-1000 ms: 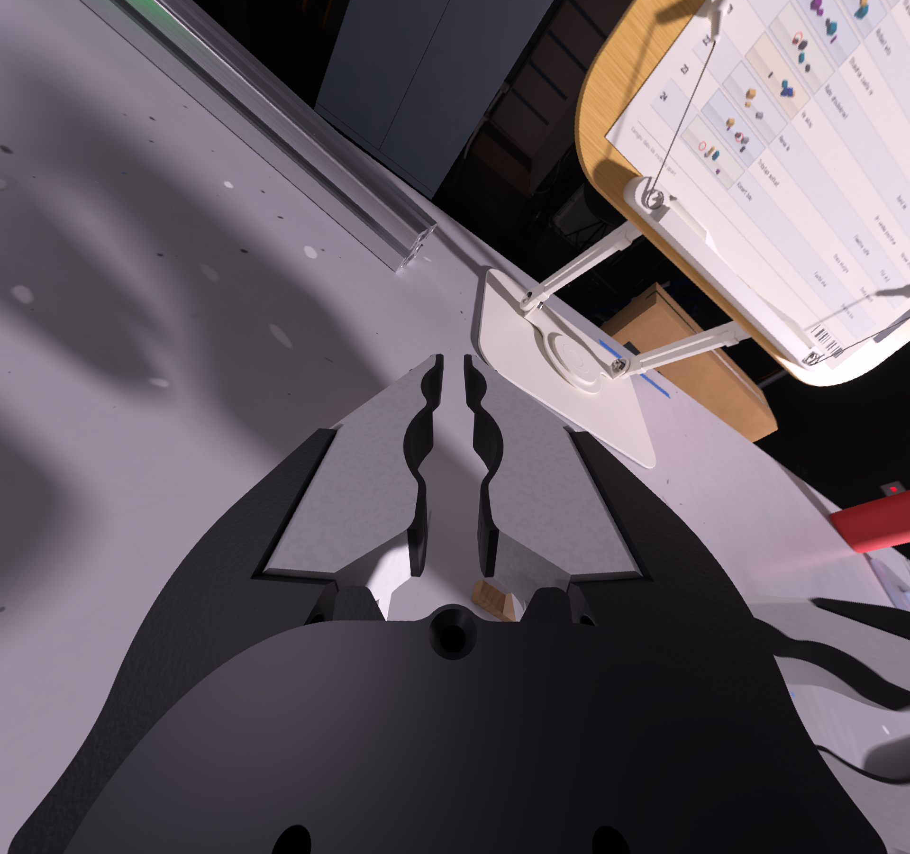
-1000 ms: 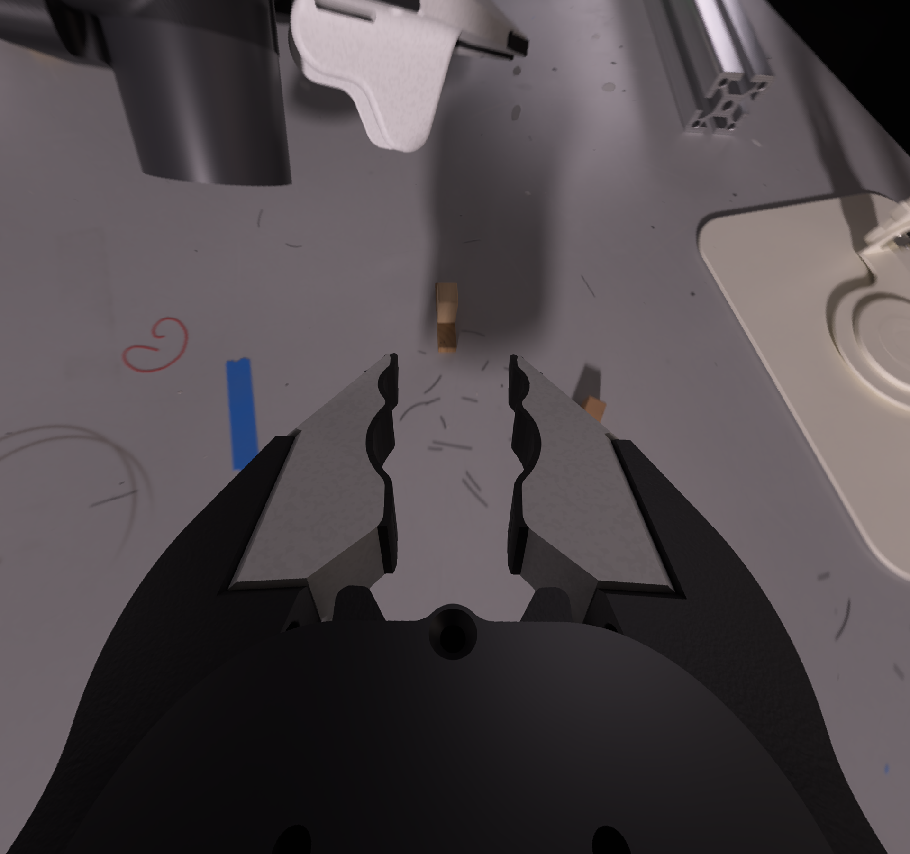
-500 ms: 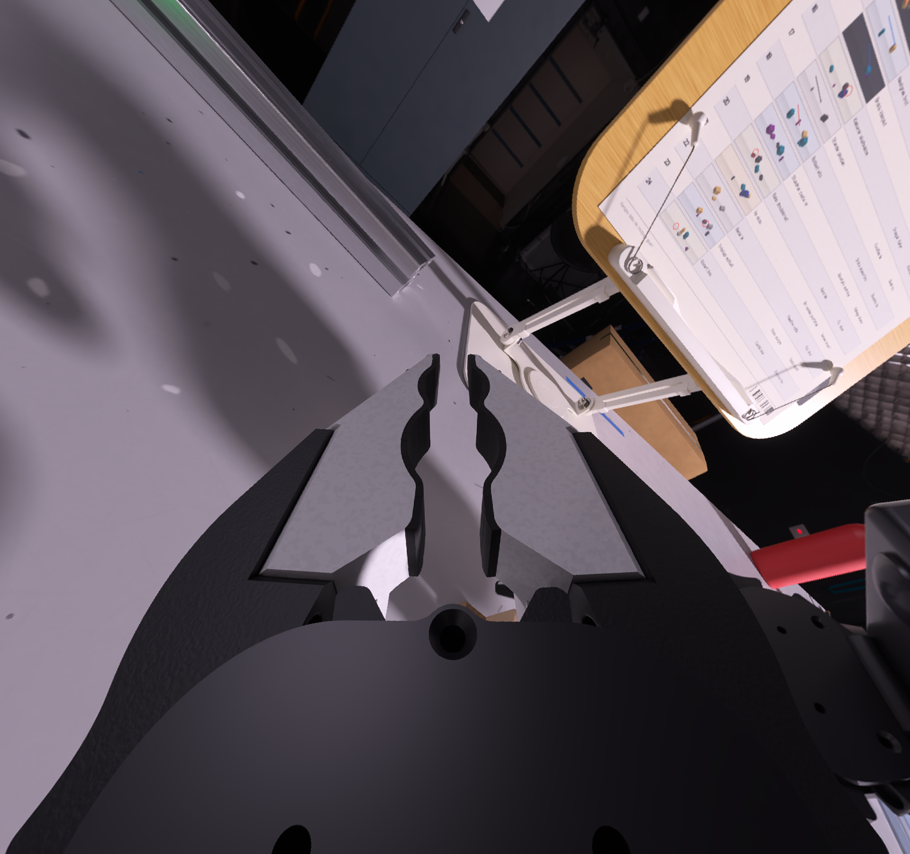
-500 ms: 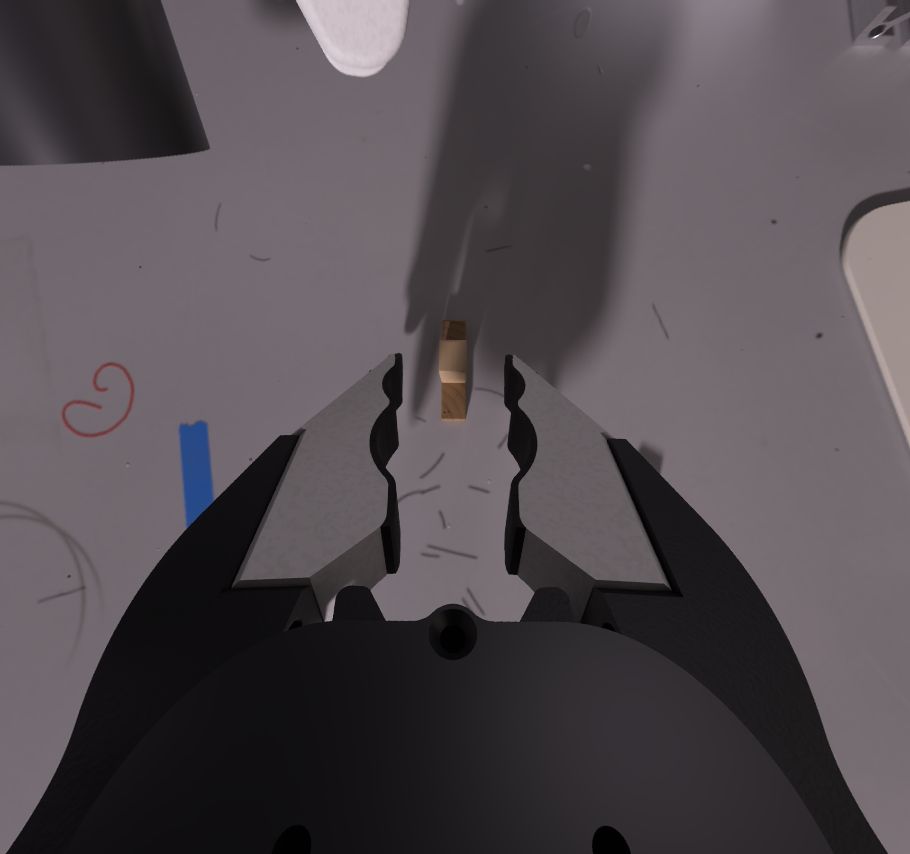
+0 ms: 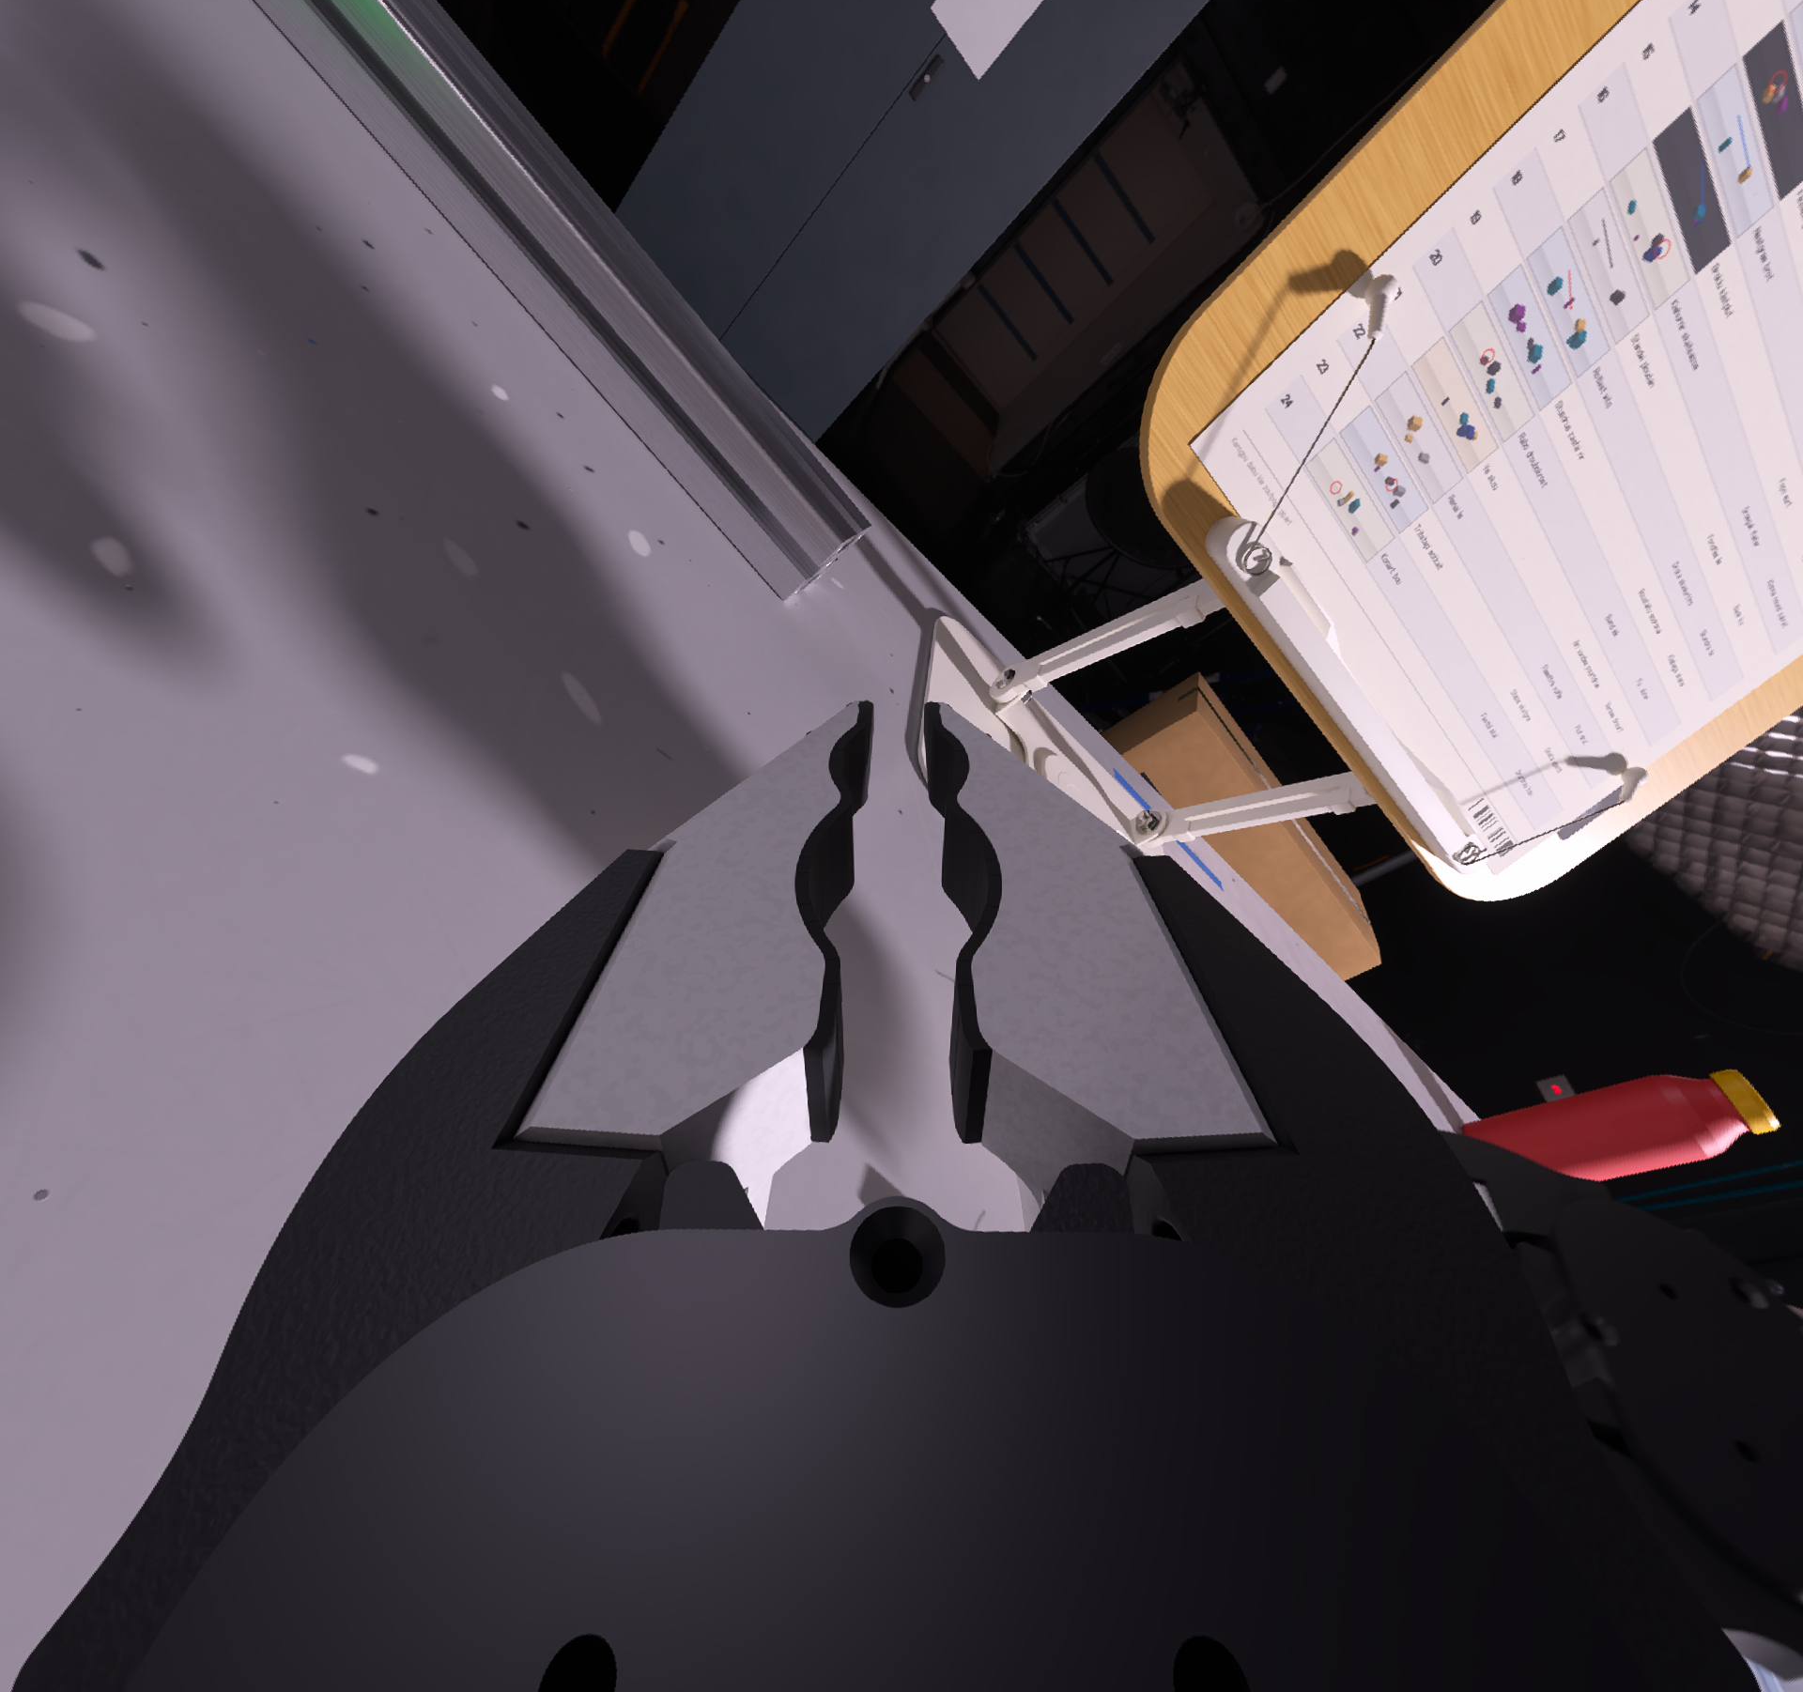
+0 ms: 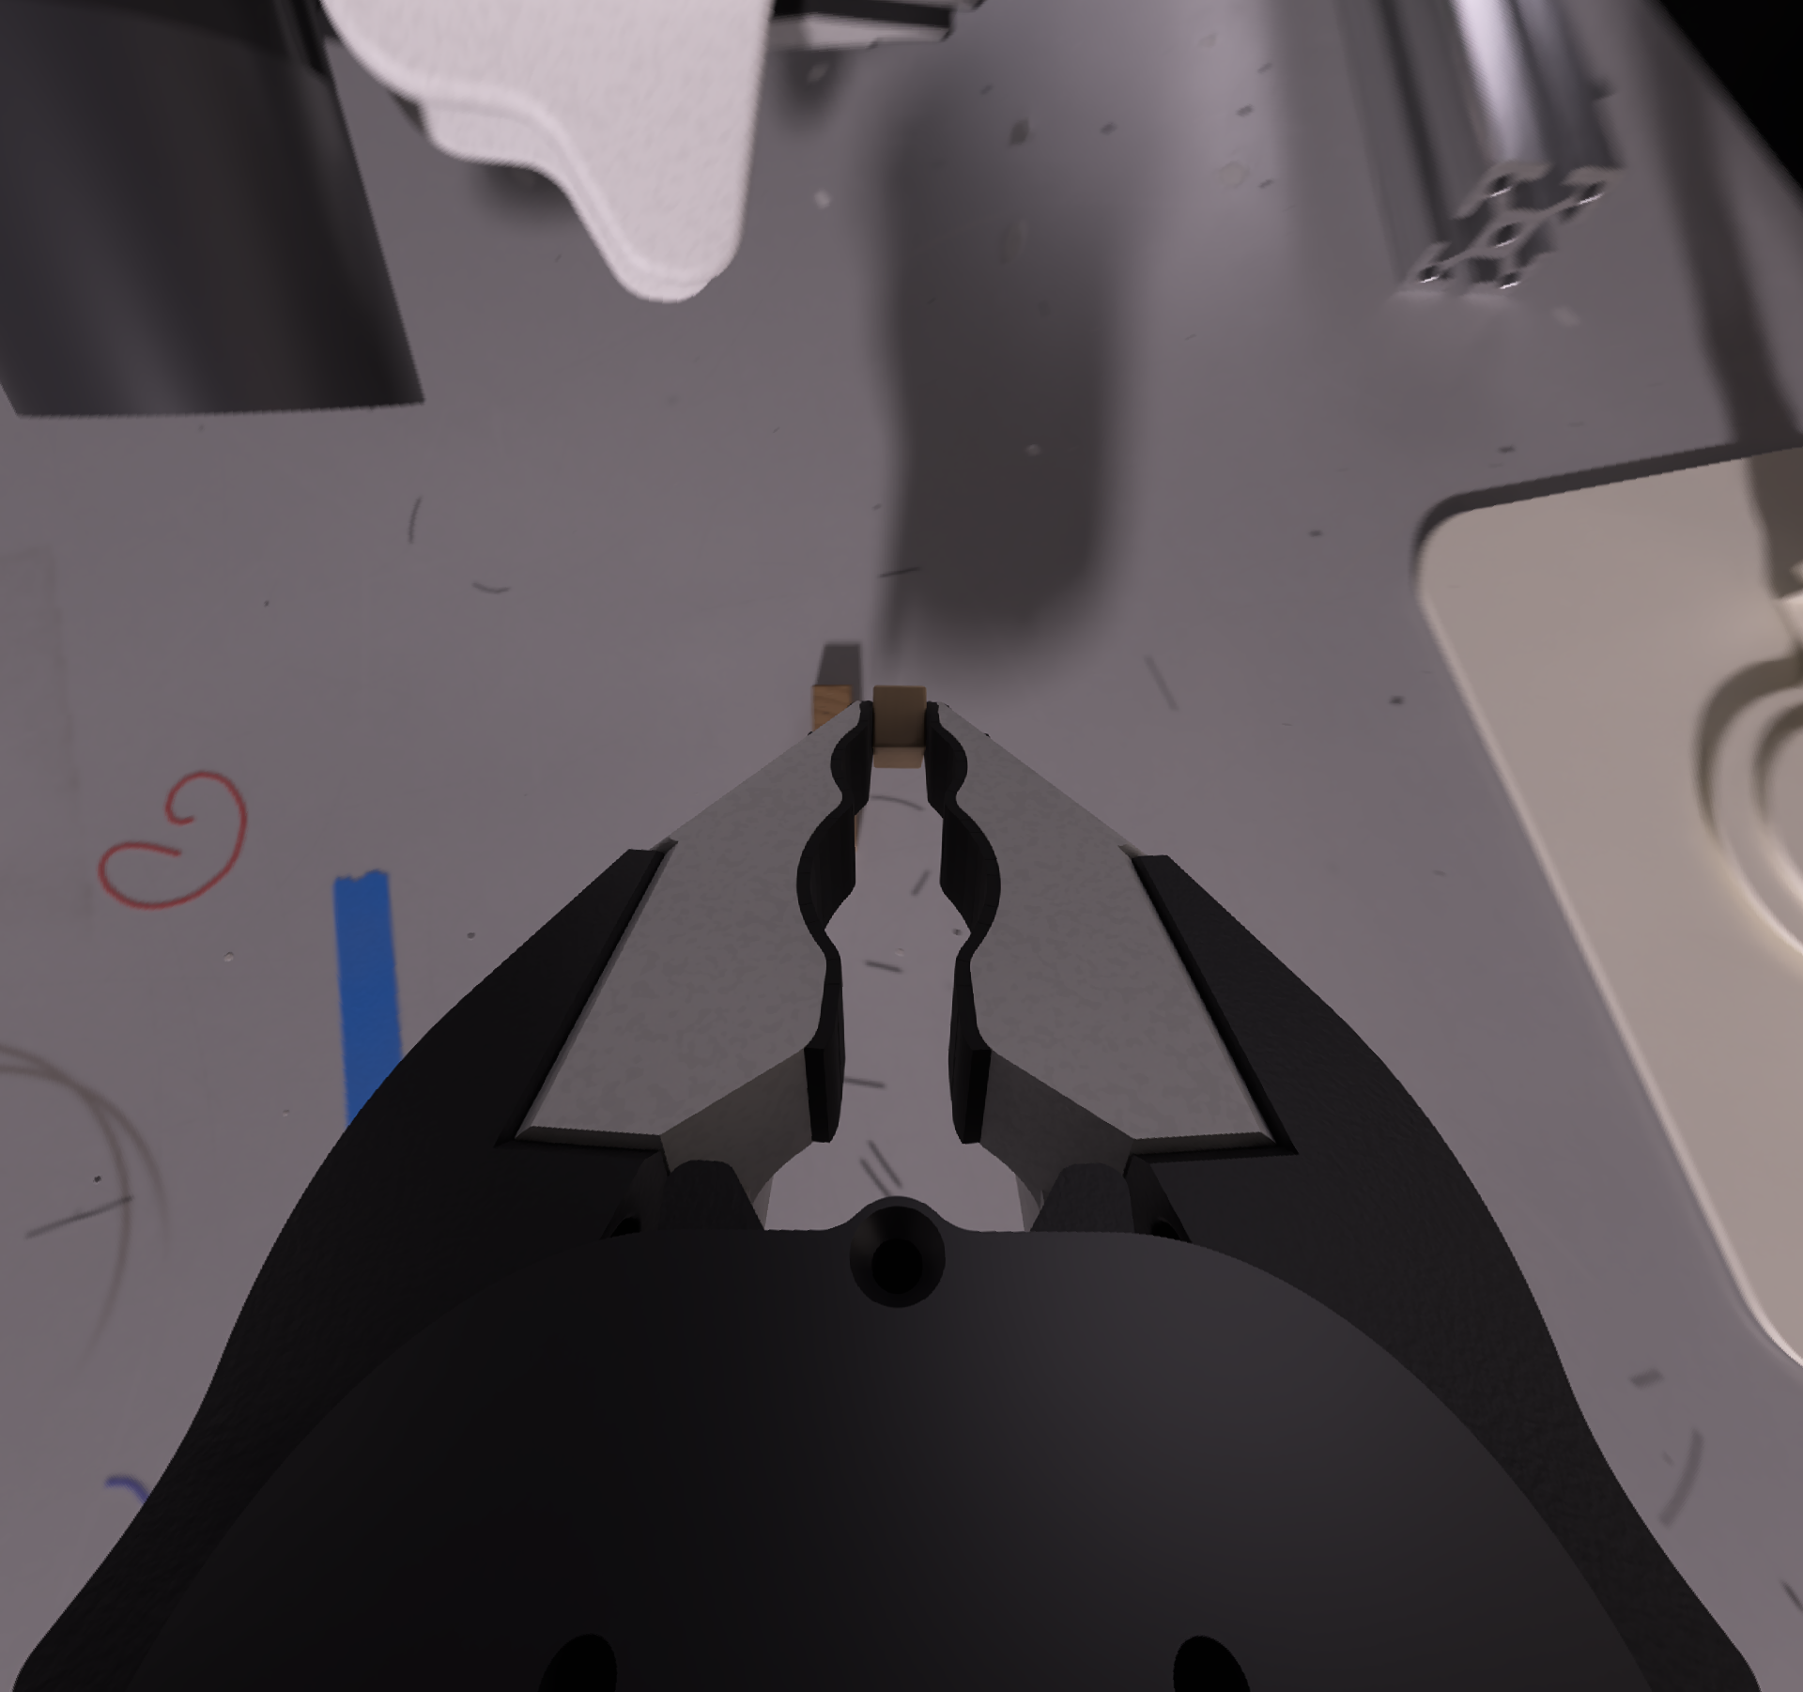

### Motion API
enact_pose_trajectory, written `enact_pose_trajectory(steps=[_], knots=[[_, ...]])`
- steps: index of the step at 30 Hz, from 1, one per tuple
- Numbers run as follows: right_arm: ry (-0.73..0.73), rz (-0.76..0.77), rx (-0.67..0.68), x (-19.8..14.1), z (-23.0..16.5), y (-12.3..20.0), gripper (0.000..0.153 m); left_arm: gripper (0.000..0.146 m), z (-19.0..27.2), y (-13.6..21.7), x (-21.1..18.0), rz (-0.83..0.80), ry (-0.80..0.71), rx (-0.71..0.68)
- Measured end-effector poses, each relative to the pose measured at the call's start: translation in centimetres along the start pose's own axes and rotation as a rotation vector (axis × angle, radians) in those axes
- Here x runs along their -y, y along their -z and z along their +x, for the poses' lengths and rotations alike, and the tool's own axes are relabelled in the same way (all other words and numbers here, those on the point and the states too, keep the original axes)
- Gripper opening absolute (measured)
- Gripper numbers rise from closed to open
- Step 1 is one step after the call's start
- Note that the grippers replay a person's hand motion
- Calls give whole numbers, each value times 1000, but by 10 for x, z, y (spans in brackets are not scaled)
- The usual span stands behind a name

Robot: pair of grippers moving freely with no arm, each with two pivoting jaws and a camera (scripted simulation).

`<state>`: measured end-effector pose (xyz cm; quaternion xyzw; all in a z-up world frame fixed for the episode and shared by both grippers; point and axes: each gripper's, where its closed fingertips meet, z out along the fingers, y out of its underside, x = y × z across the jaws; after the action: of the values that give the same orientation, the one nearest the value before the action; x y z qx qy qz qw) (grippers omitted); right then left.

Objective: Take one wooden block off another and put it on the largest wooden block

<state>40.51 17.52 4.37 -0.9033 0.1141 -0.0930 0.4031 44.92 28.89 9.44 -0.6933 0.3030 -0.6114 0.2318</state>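
My right tool is clamped on a small wooden block at its fingertips, lifted clear of the desk. A second block lies on the desk just left of the tips. I judge the removal step done; placement on the largest block, which I cannot see, remains. My left tool is nearly closed and holds nothing. Half a second ago the right tool stood wide, with the stacked blocks ahead between its tips.
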Motion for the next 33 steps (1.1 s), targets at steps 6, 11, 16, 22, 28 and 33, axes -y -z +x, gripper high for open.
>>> enact_pose_trajectory(steps=[6,11,16,22,28,33], knots=[[-91,43,-101,-3,36,31,10,10,0,0,-1,-1,4,-1],[-270,19,-135,-29,57,44,10,11,2,-1,-2,-7,1,-4],[-376,-13,-128,-51,57,45,10,11,3,-3,-5,-17,-2,-5],[-412,-40,-126,-60,54,43,10,11,3,-3,-7,-22,-5,-4],[-418,-61,-126,-64,49,34,10,11,3,-3,-7,-25,-3,-6],[-397,-75,-134,-64,45,32,10,11,3,-3,-6,-22,2,-8]])
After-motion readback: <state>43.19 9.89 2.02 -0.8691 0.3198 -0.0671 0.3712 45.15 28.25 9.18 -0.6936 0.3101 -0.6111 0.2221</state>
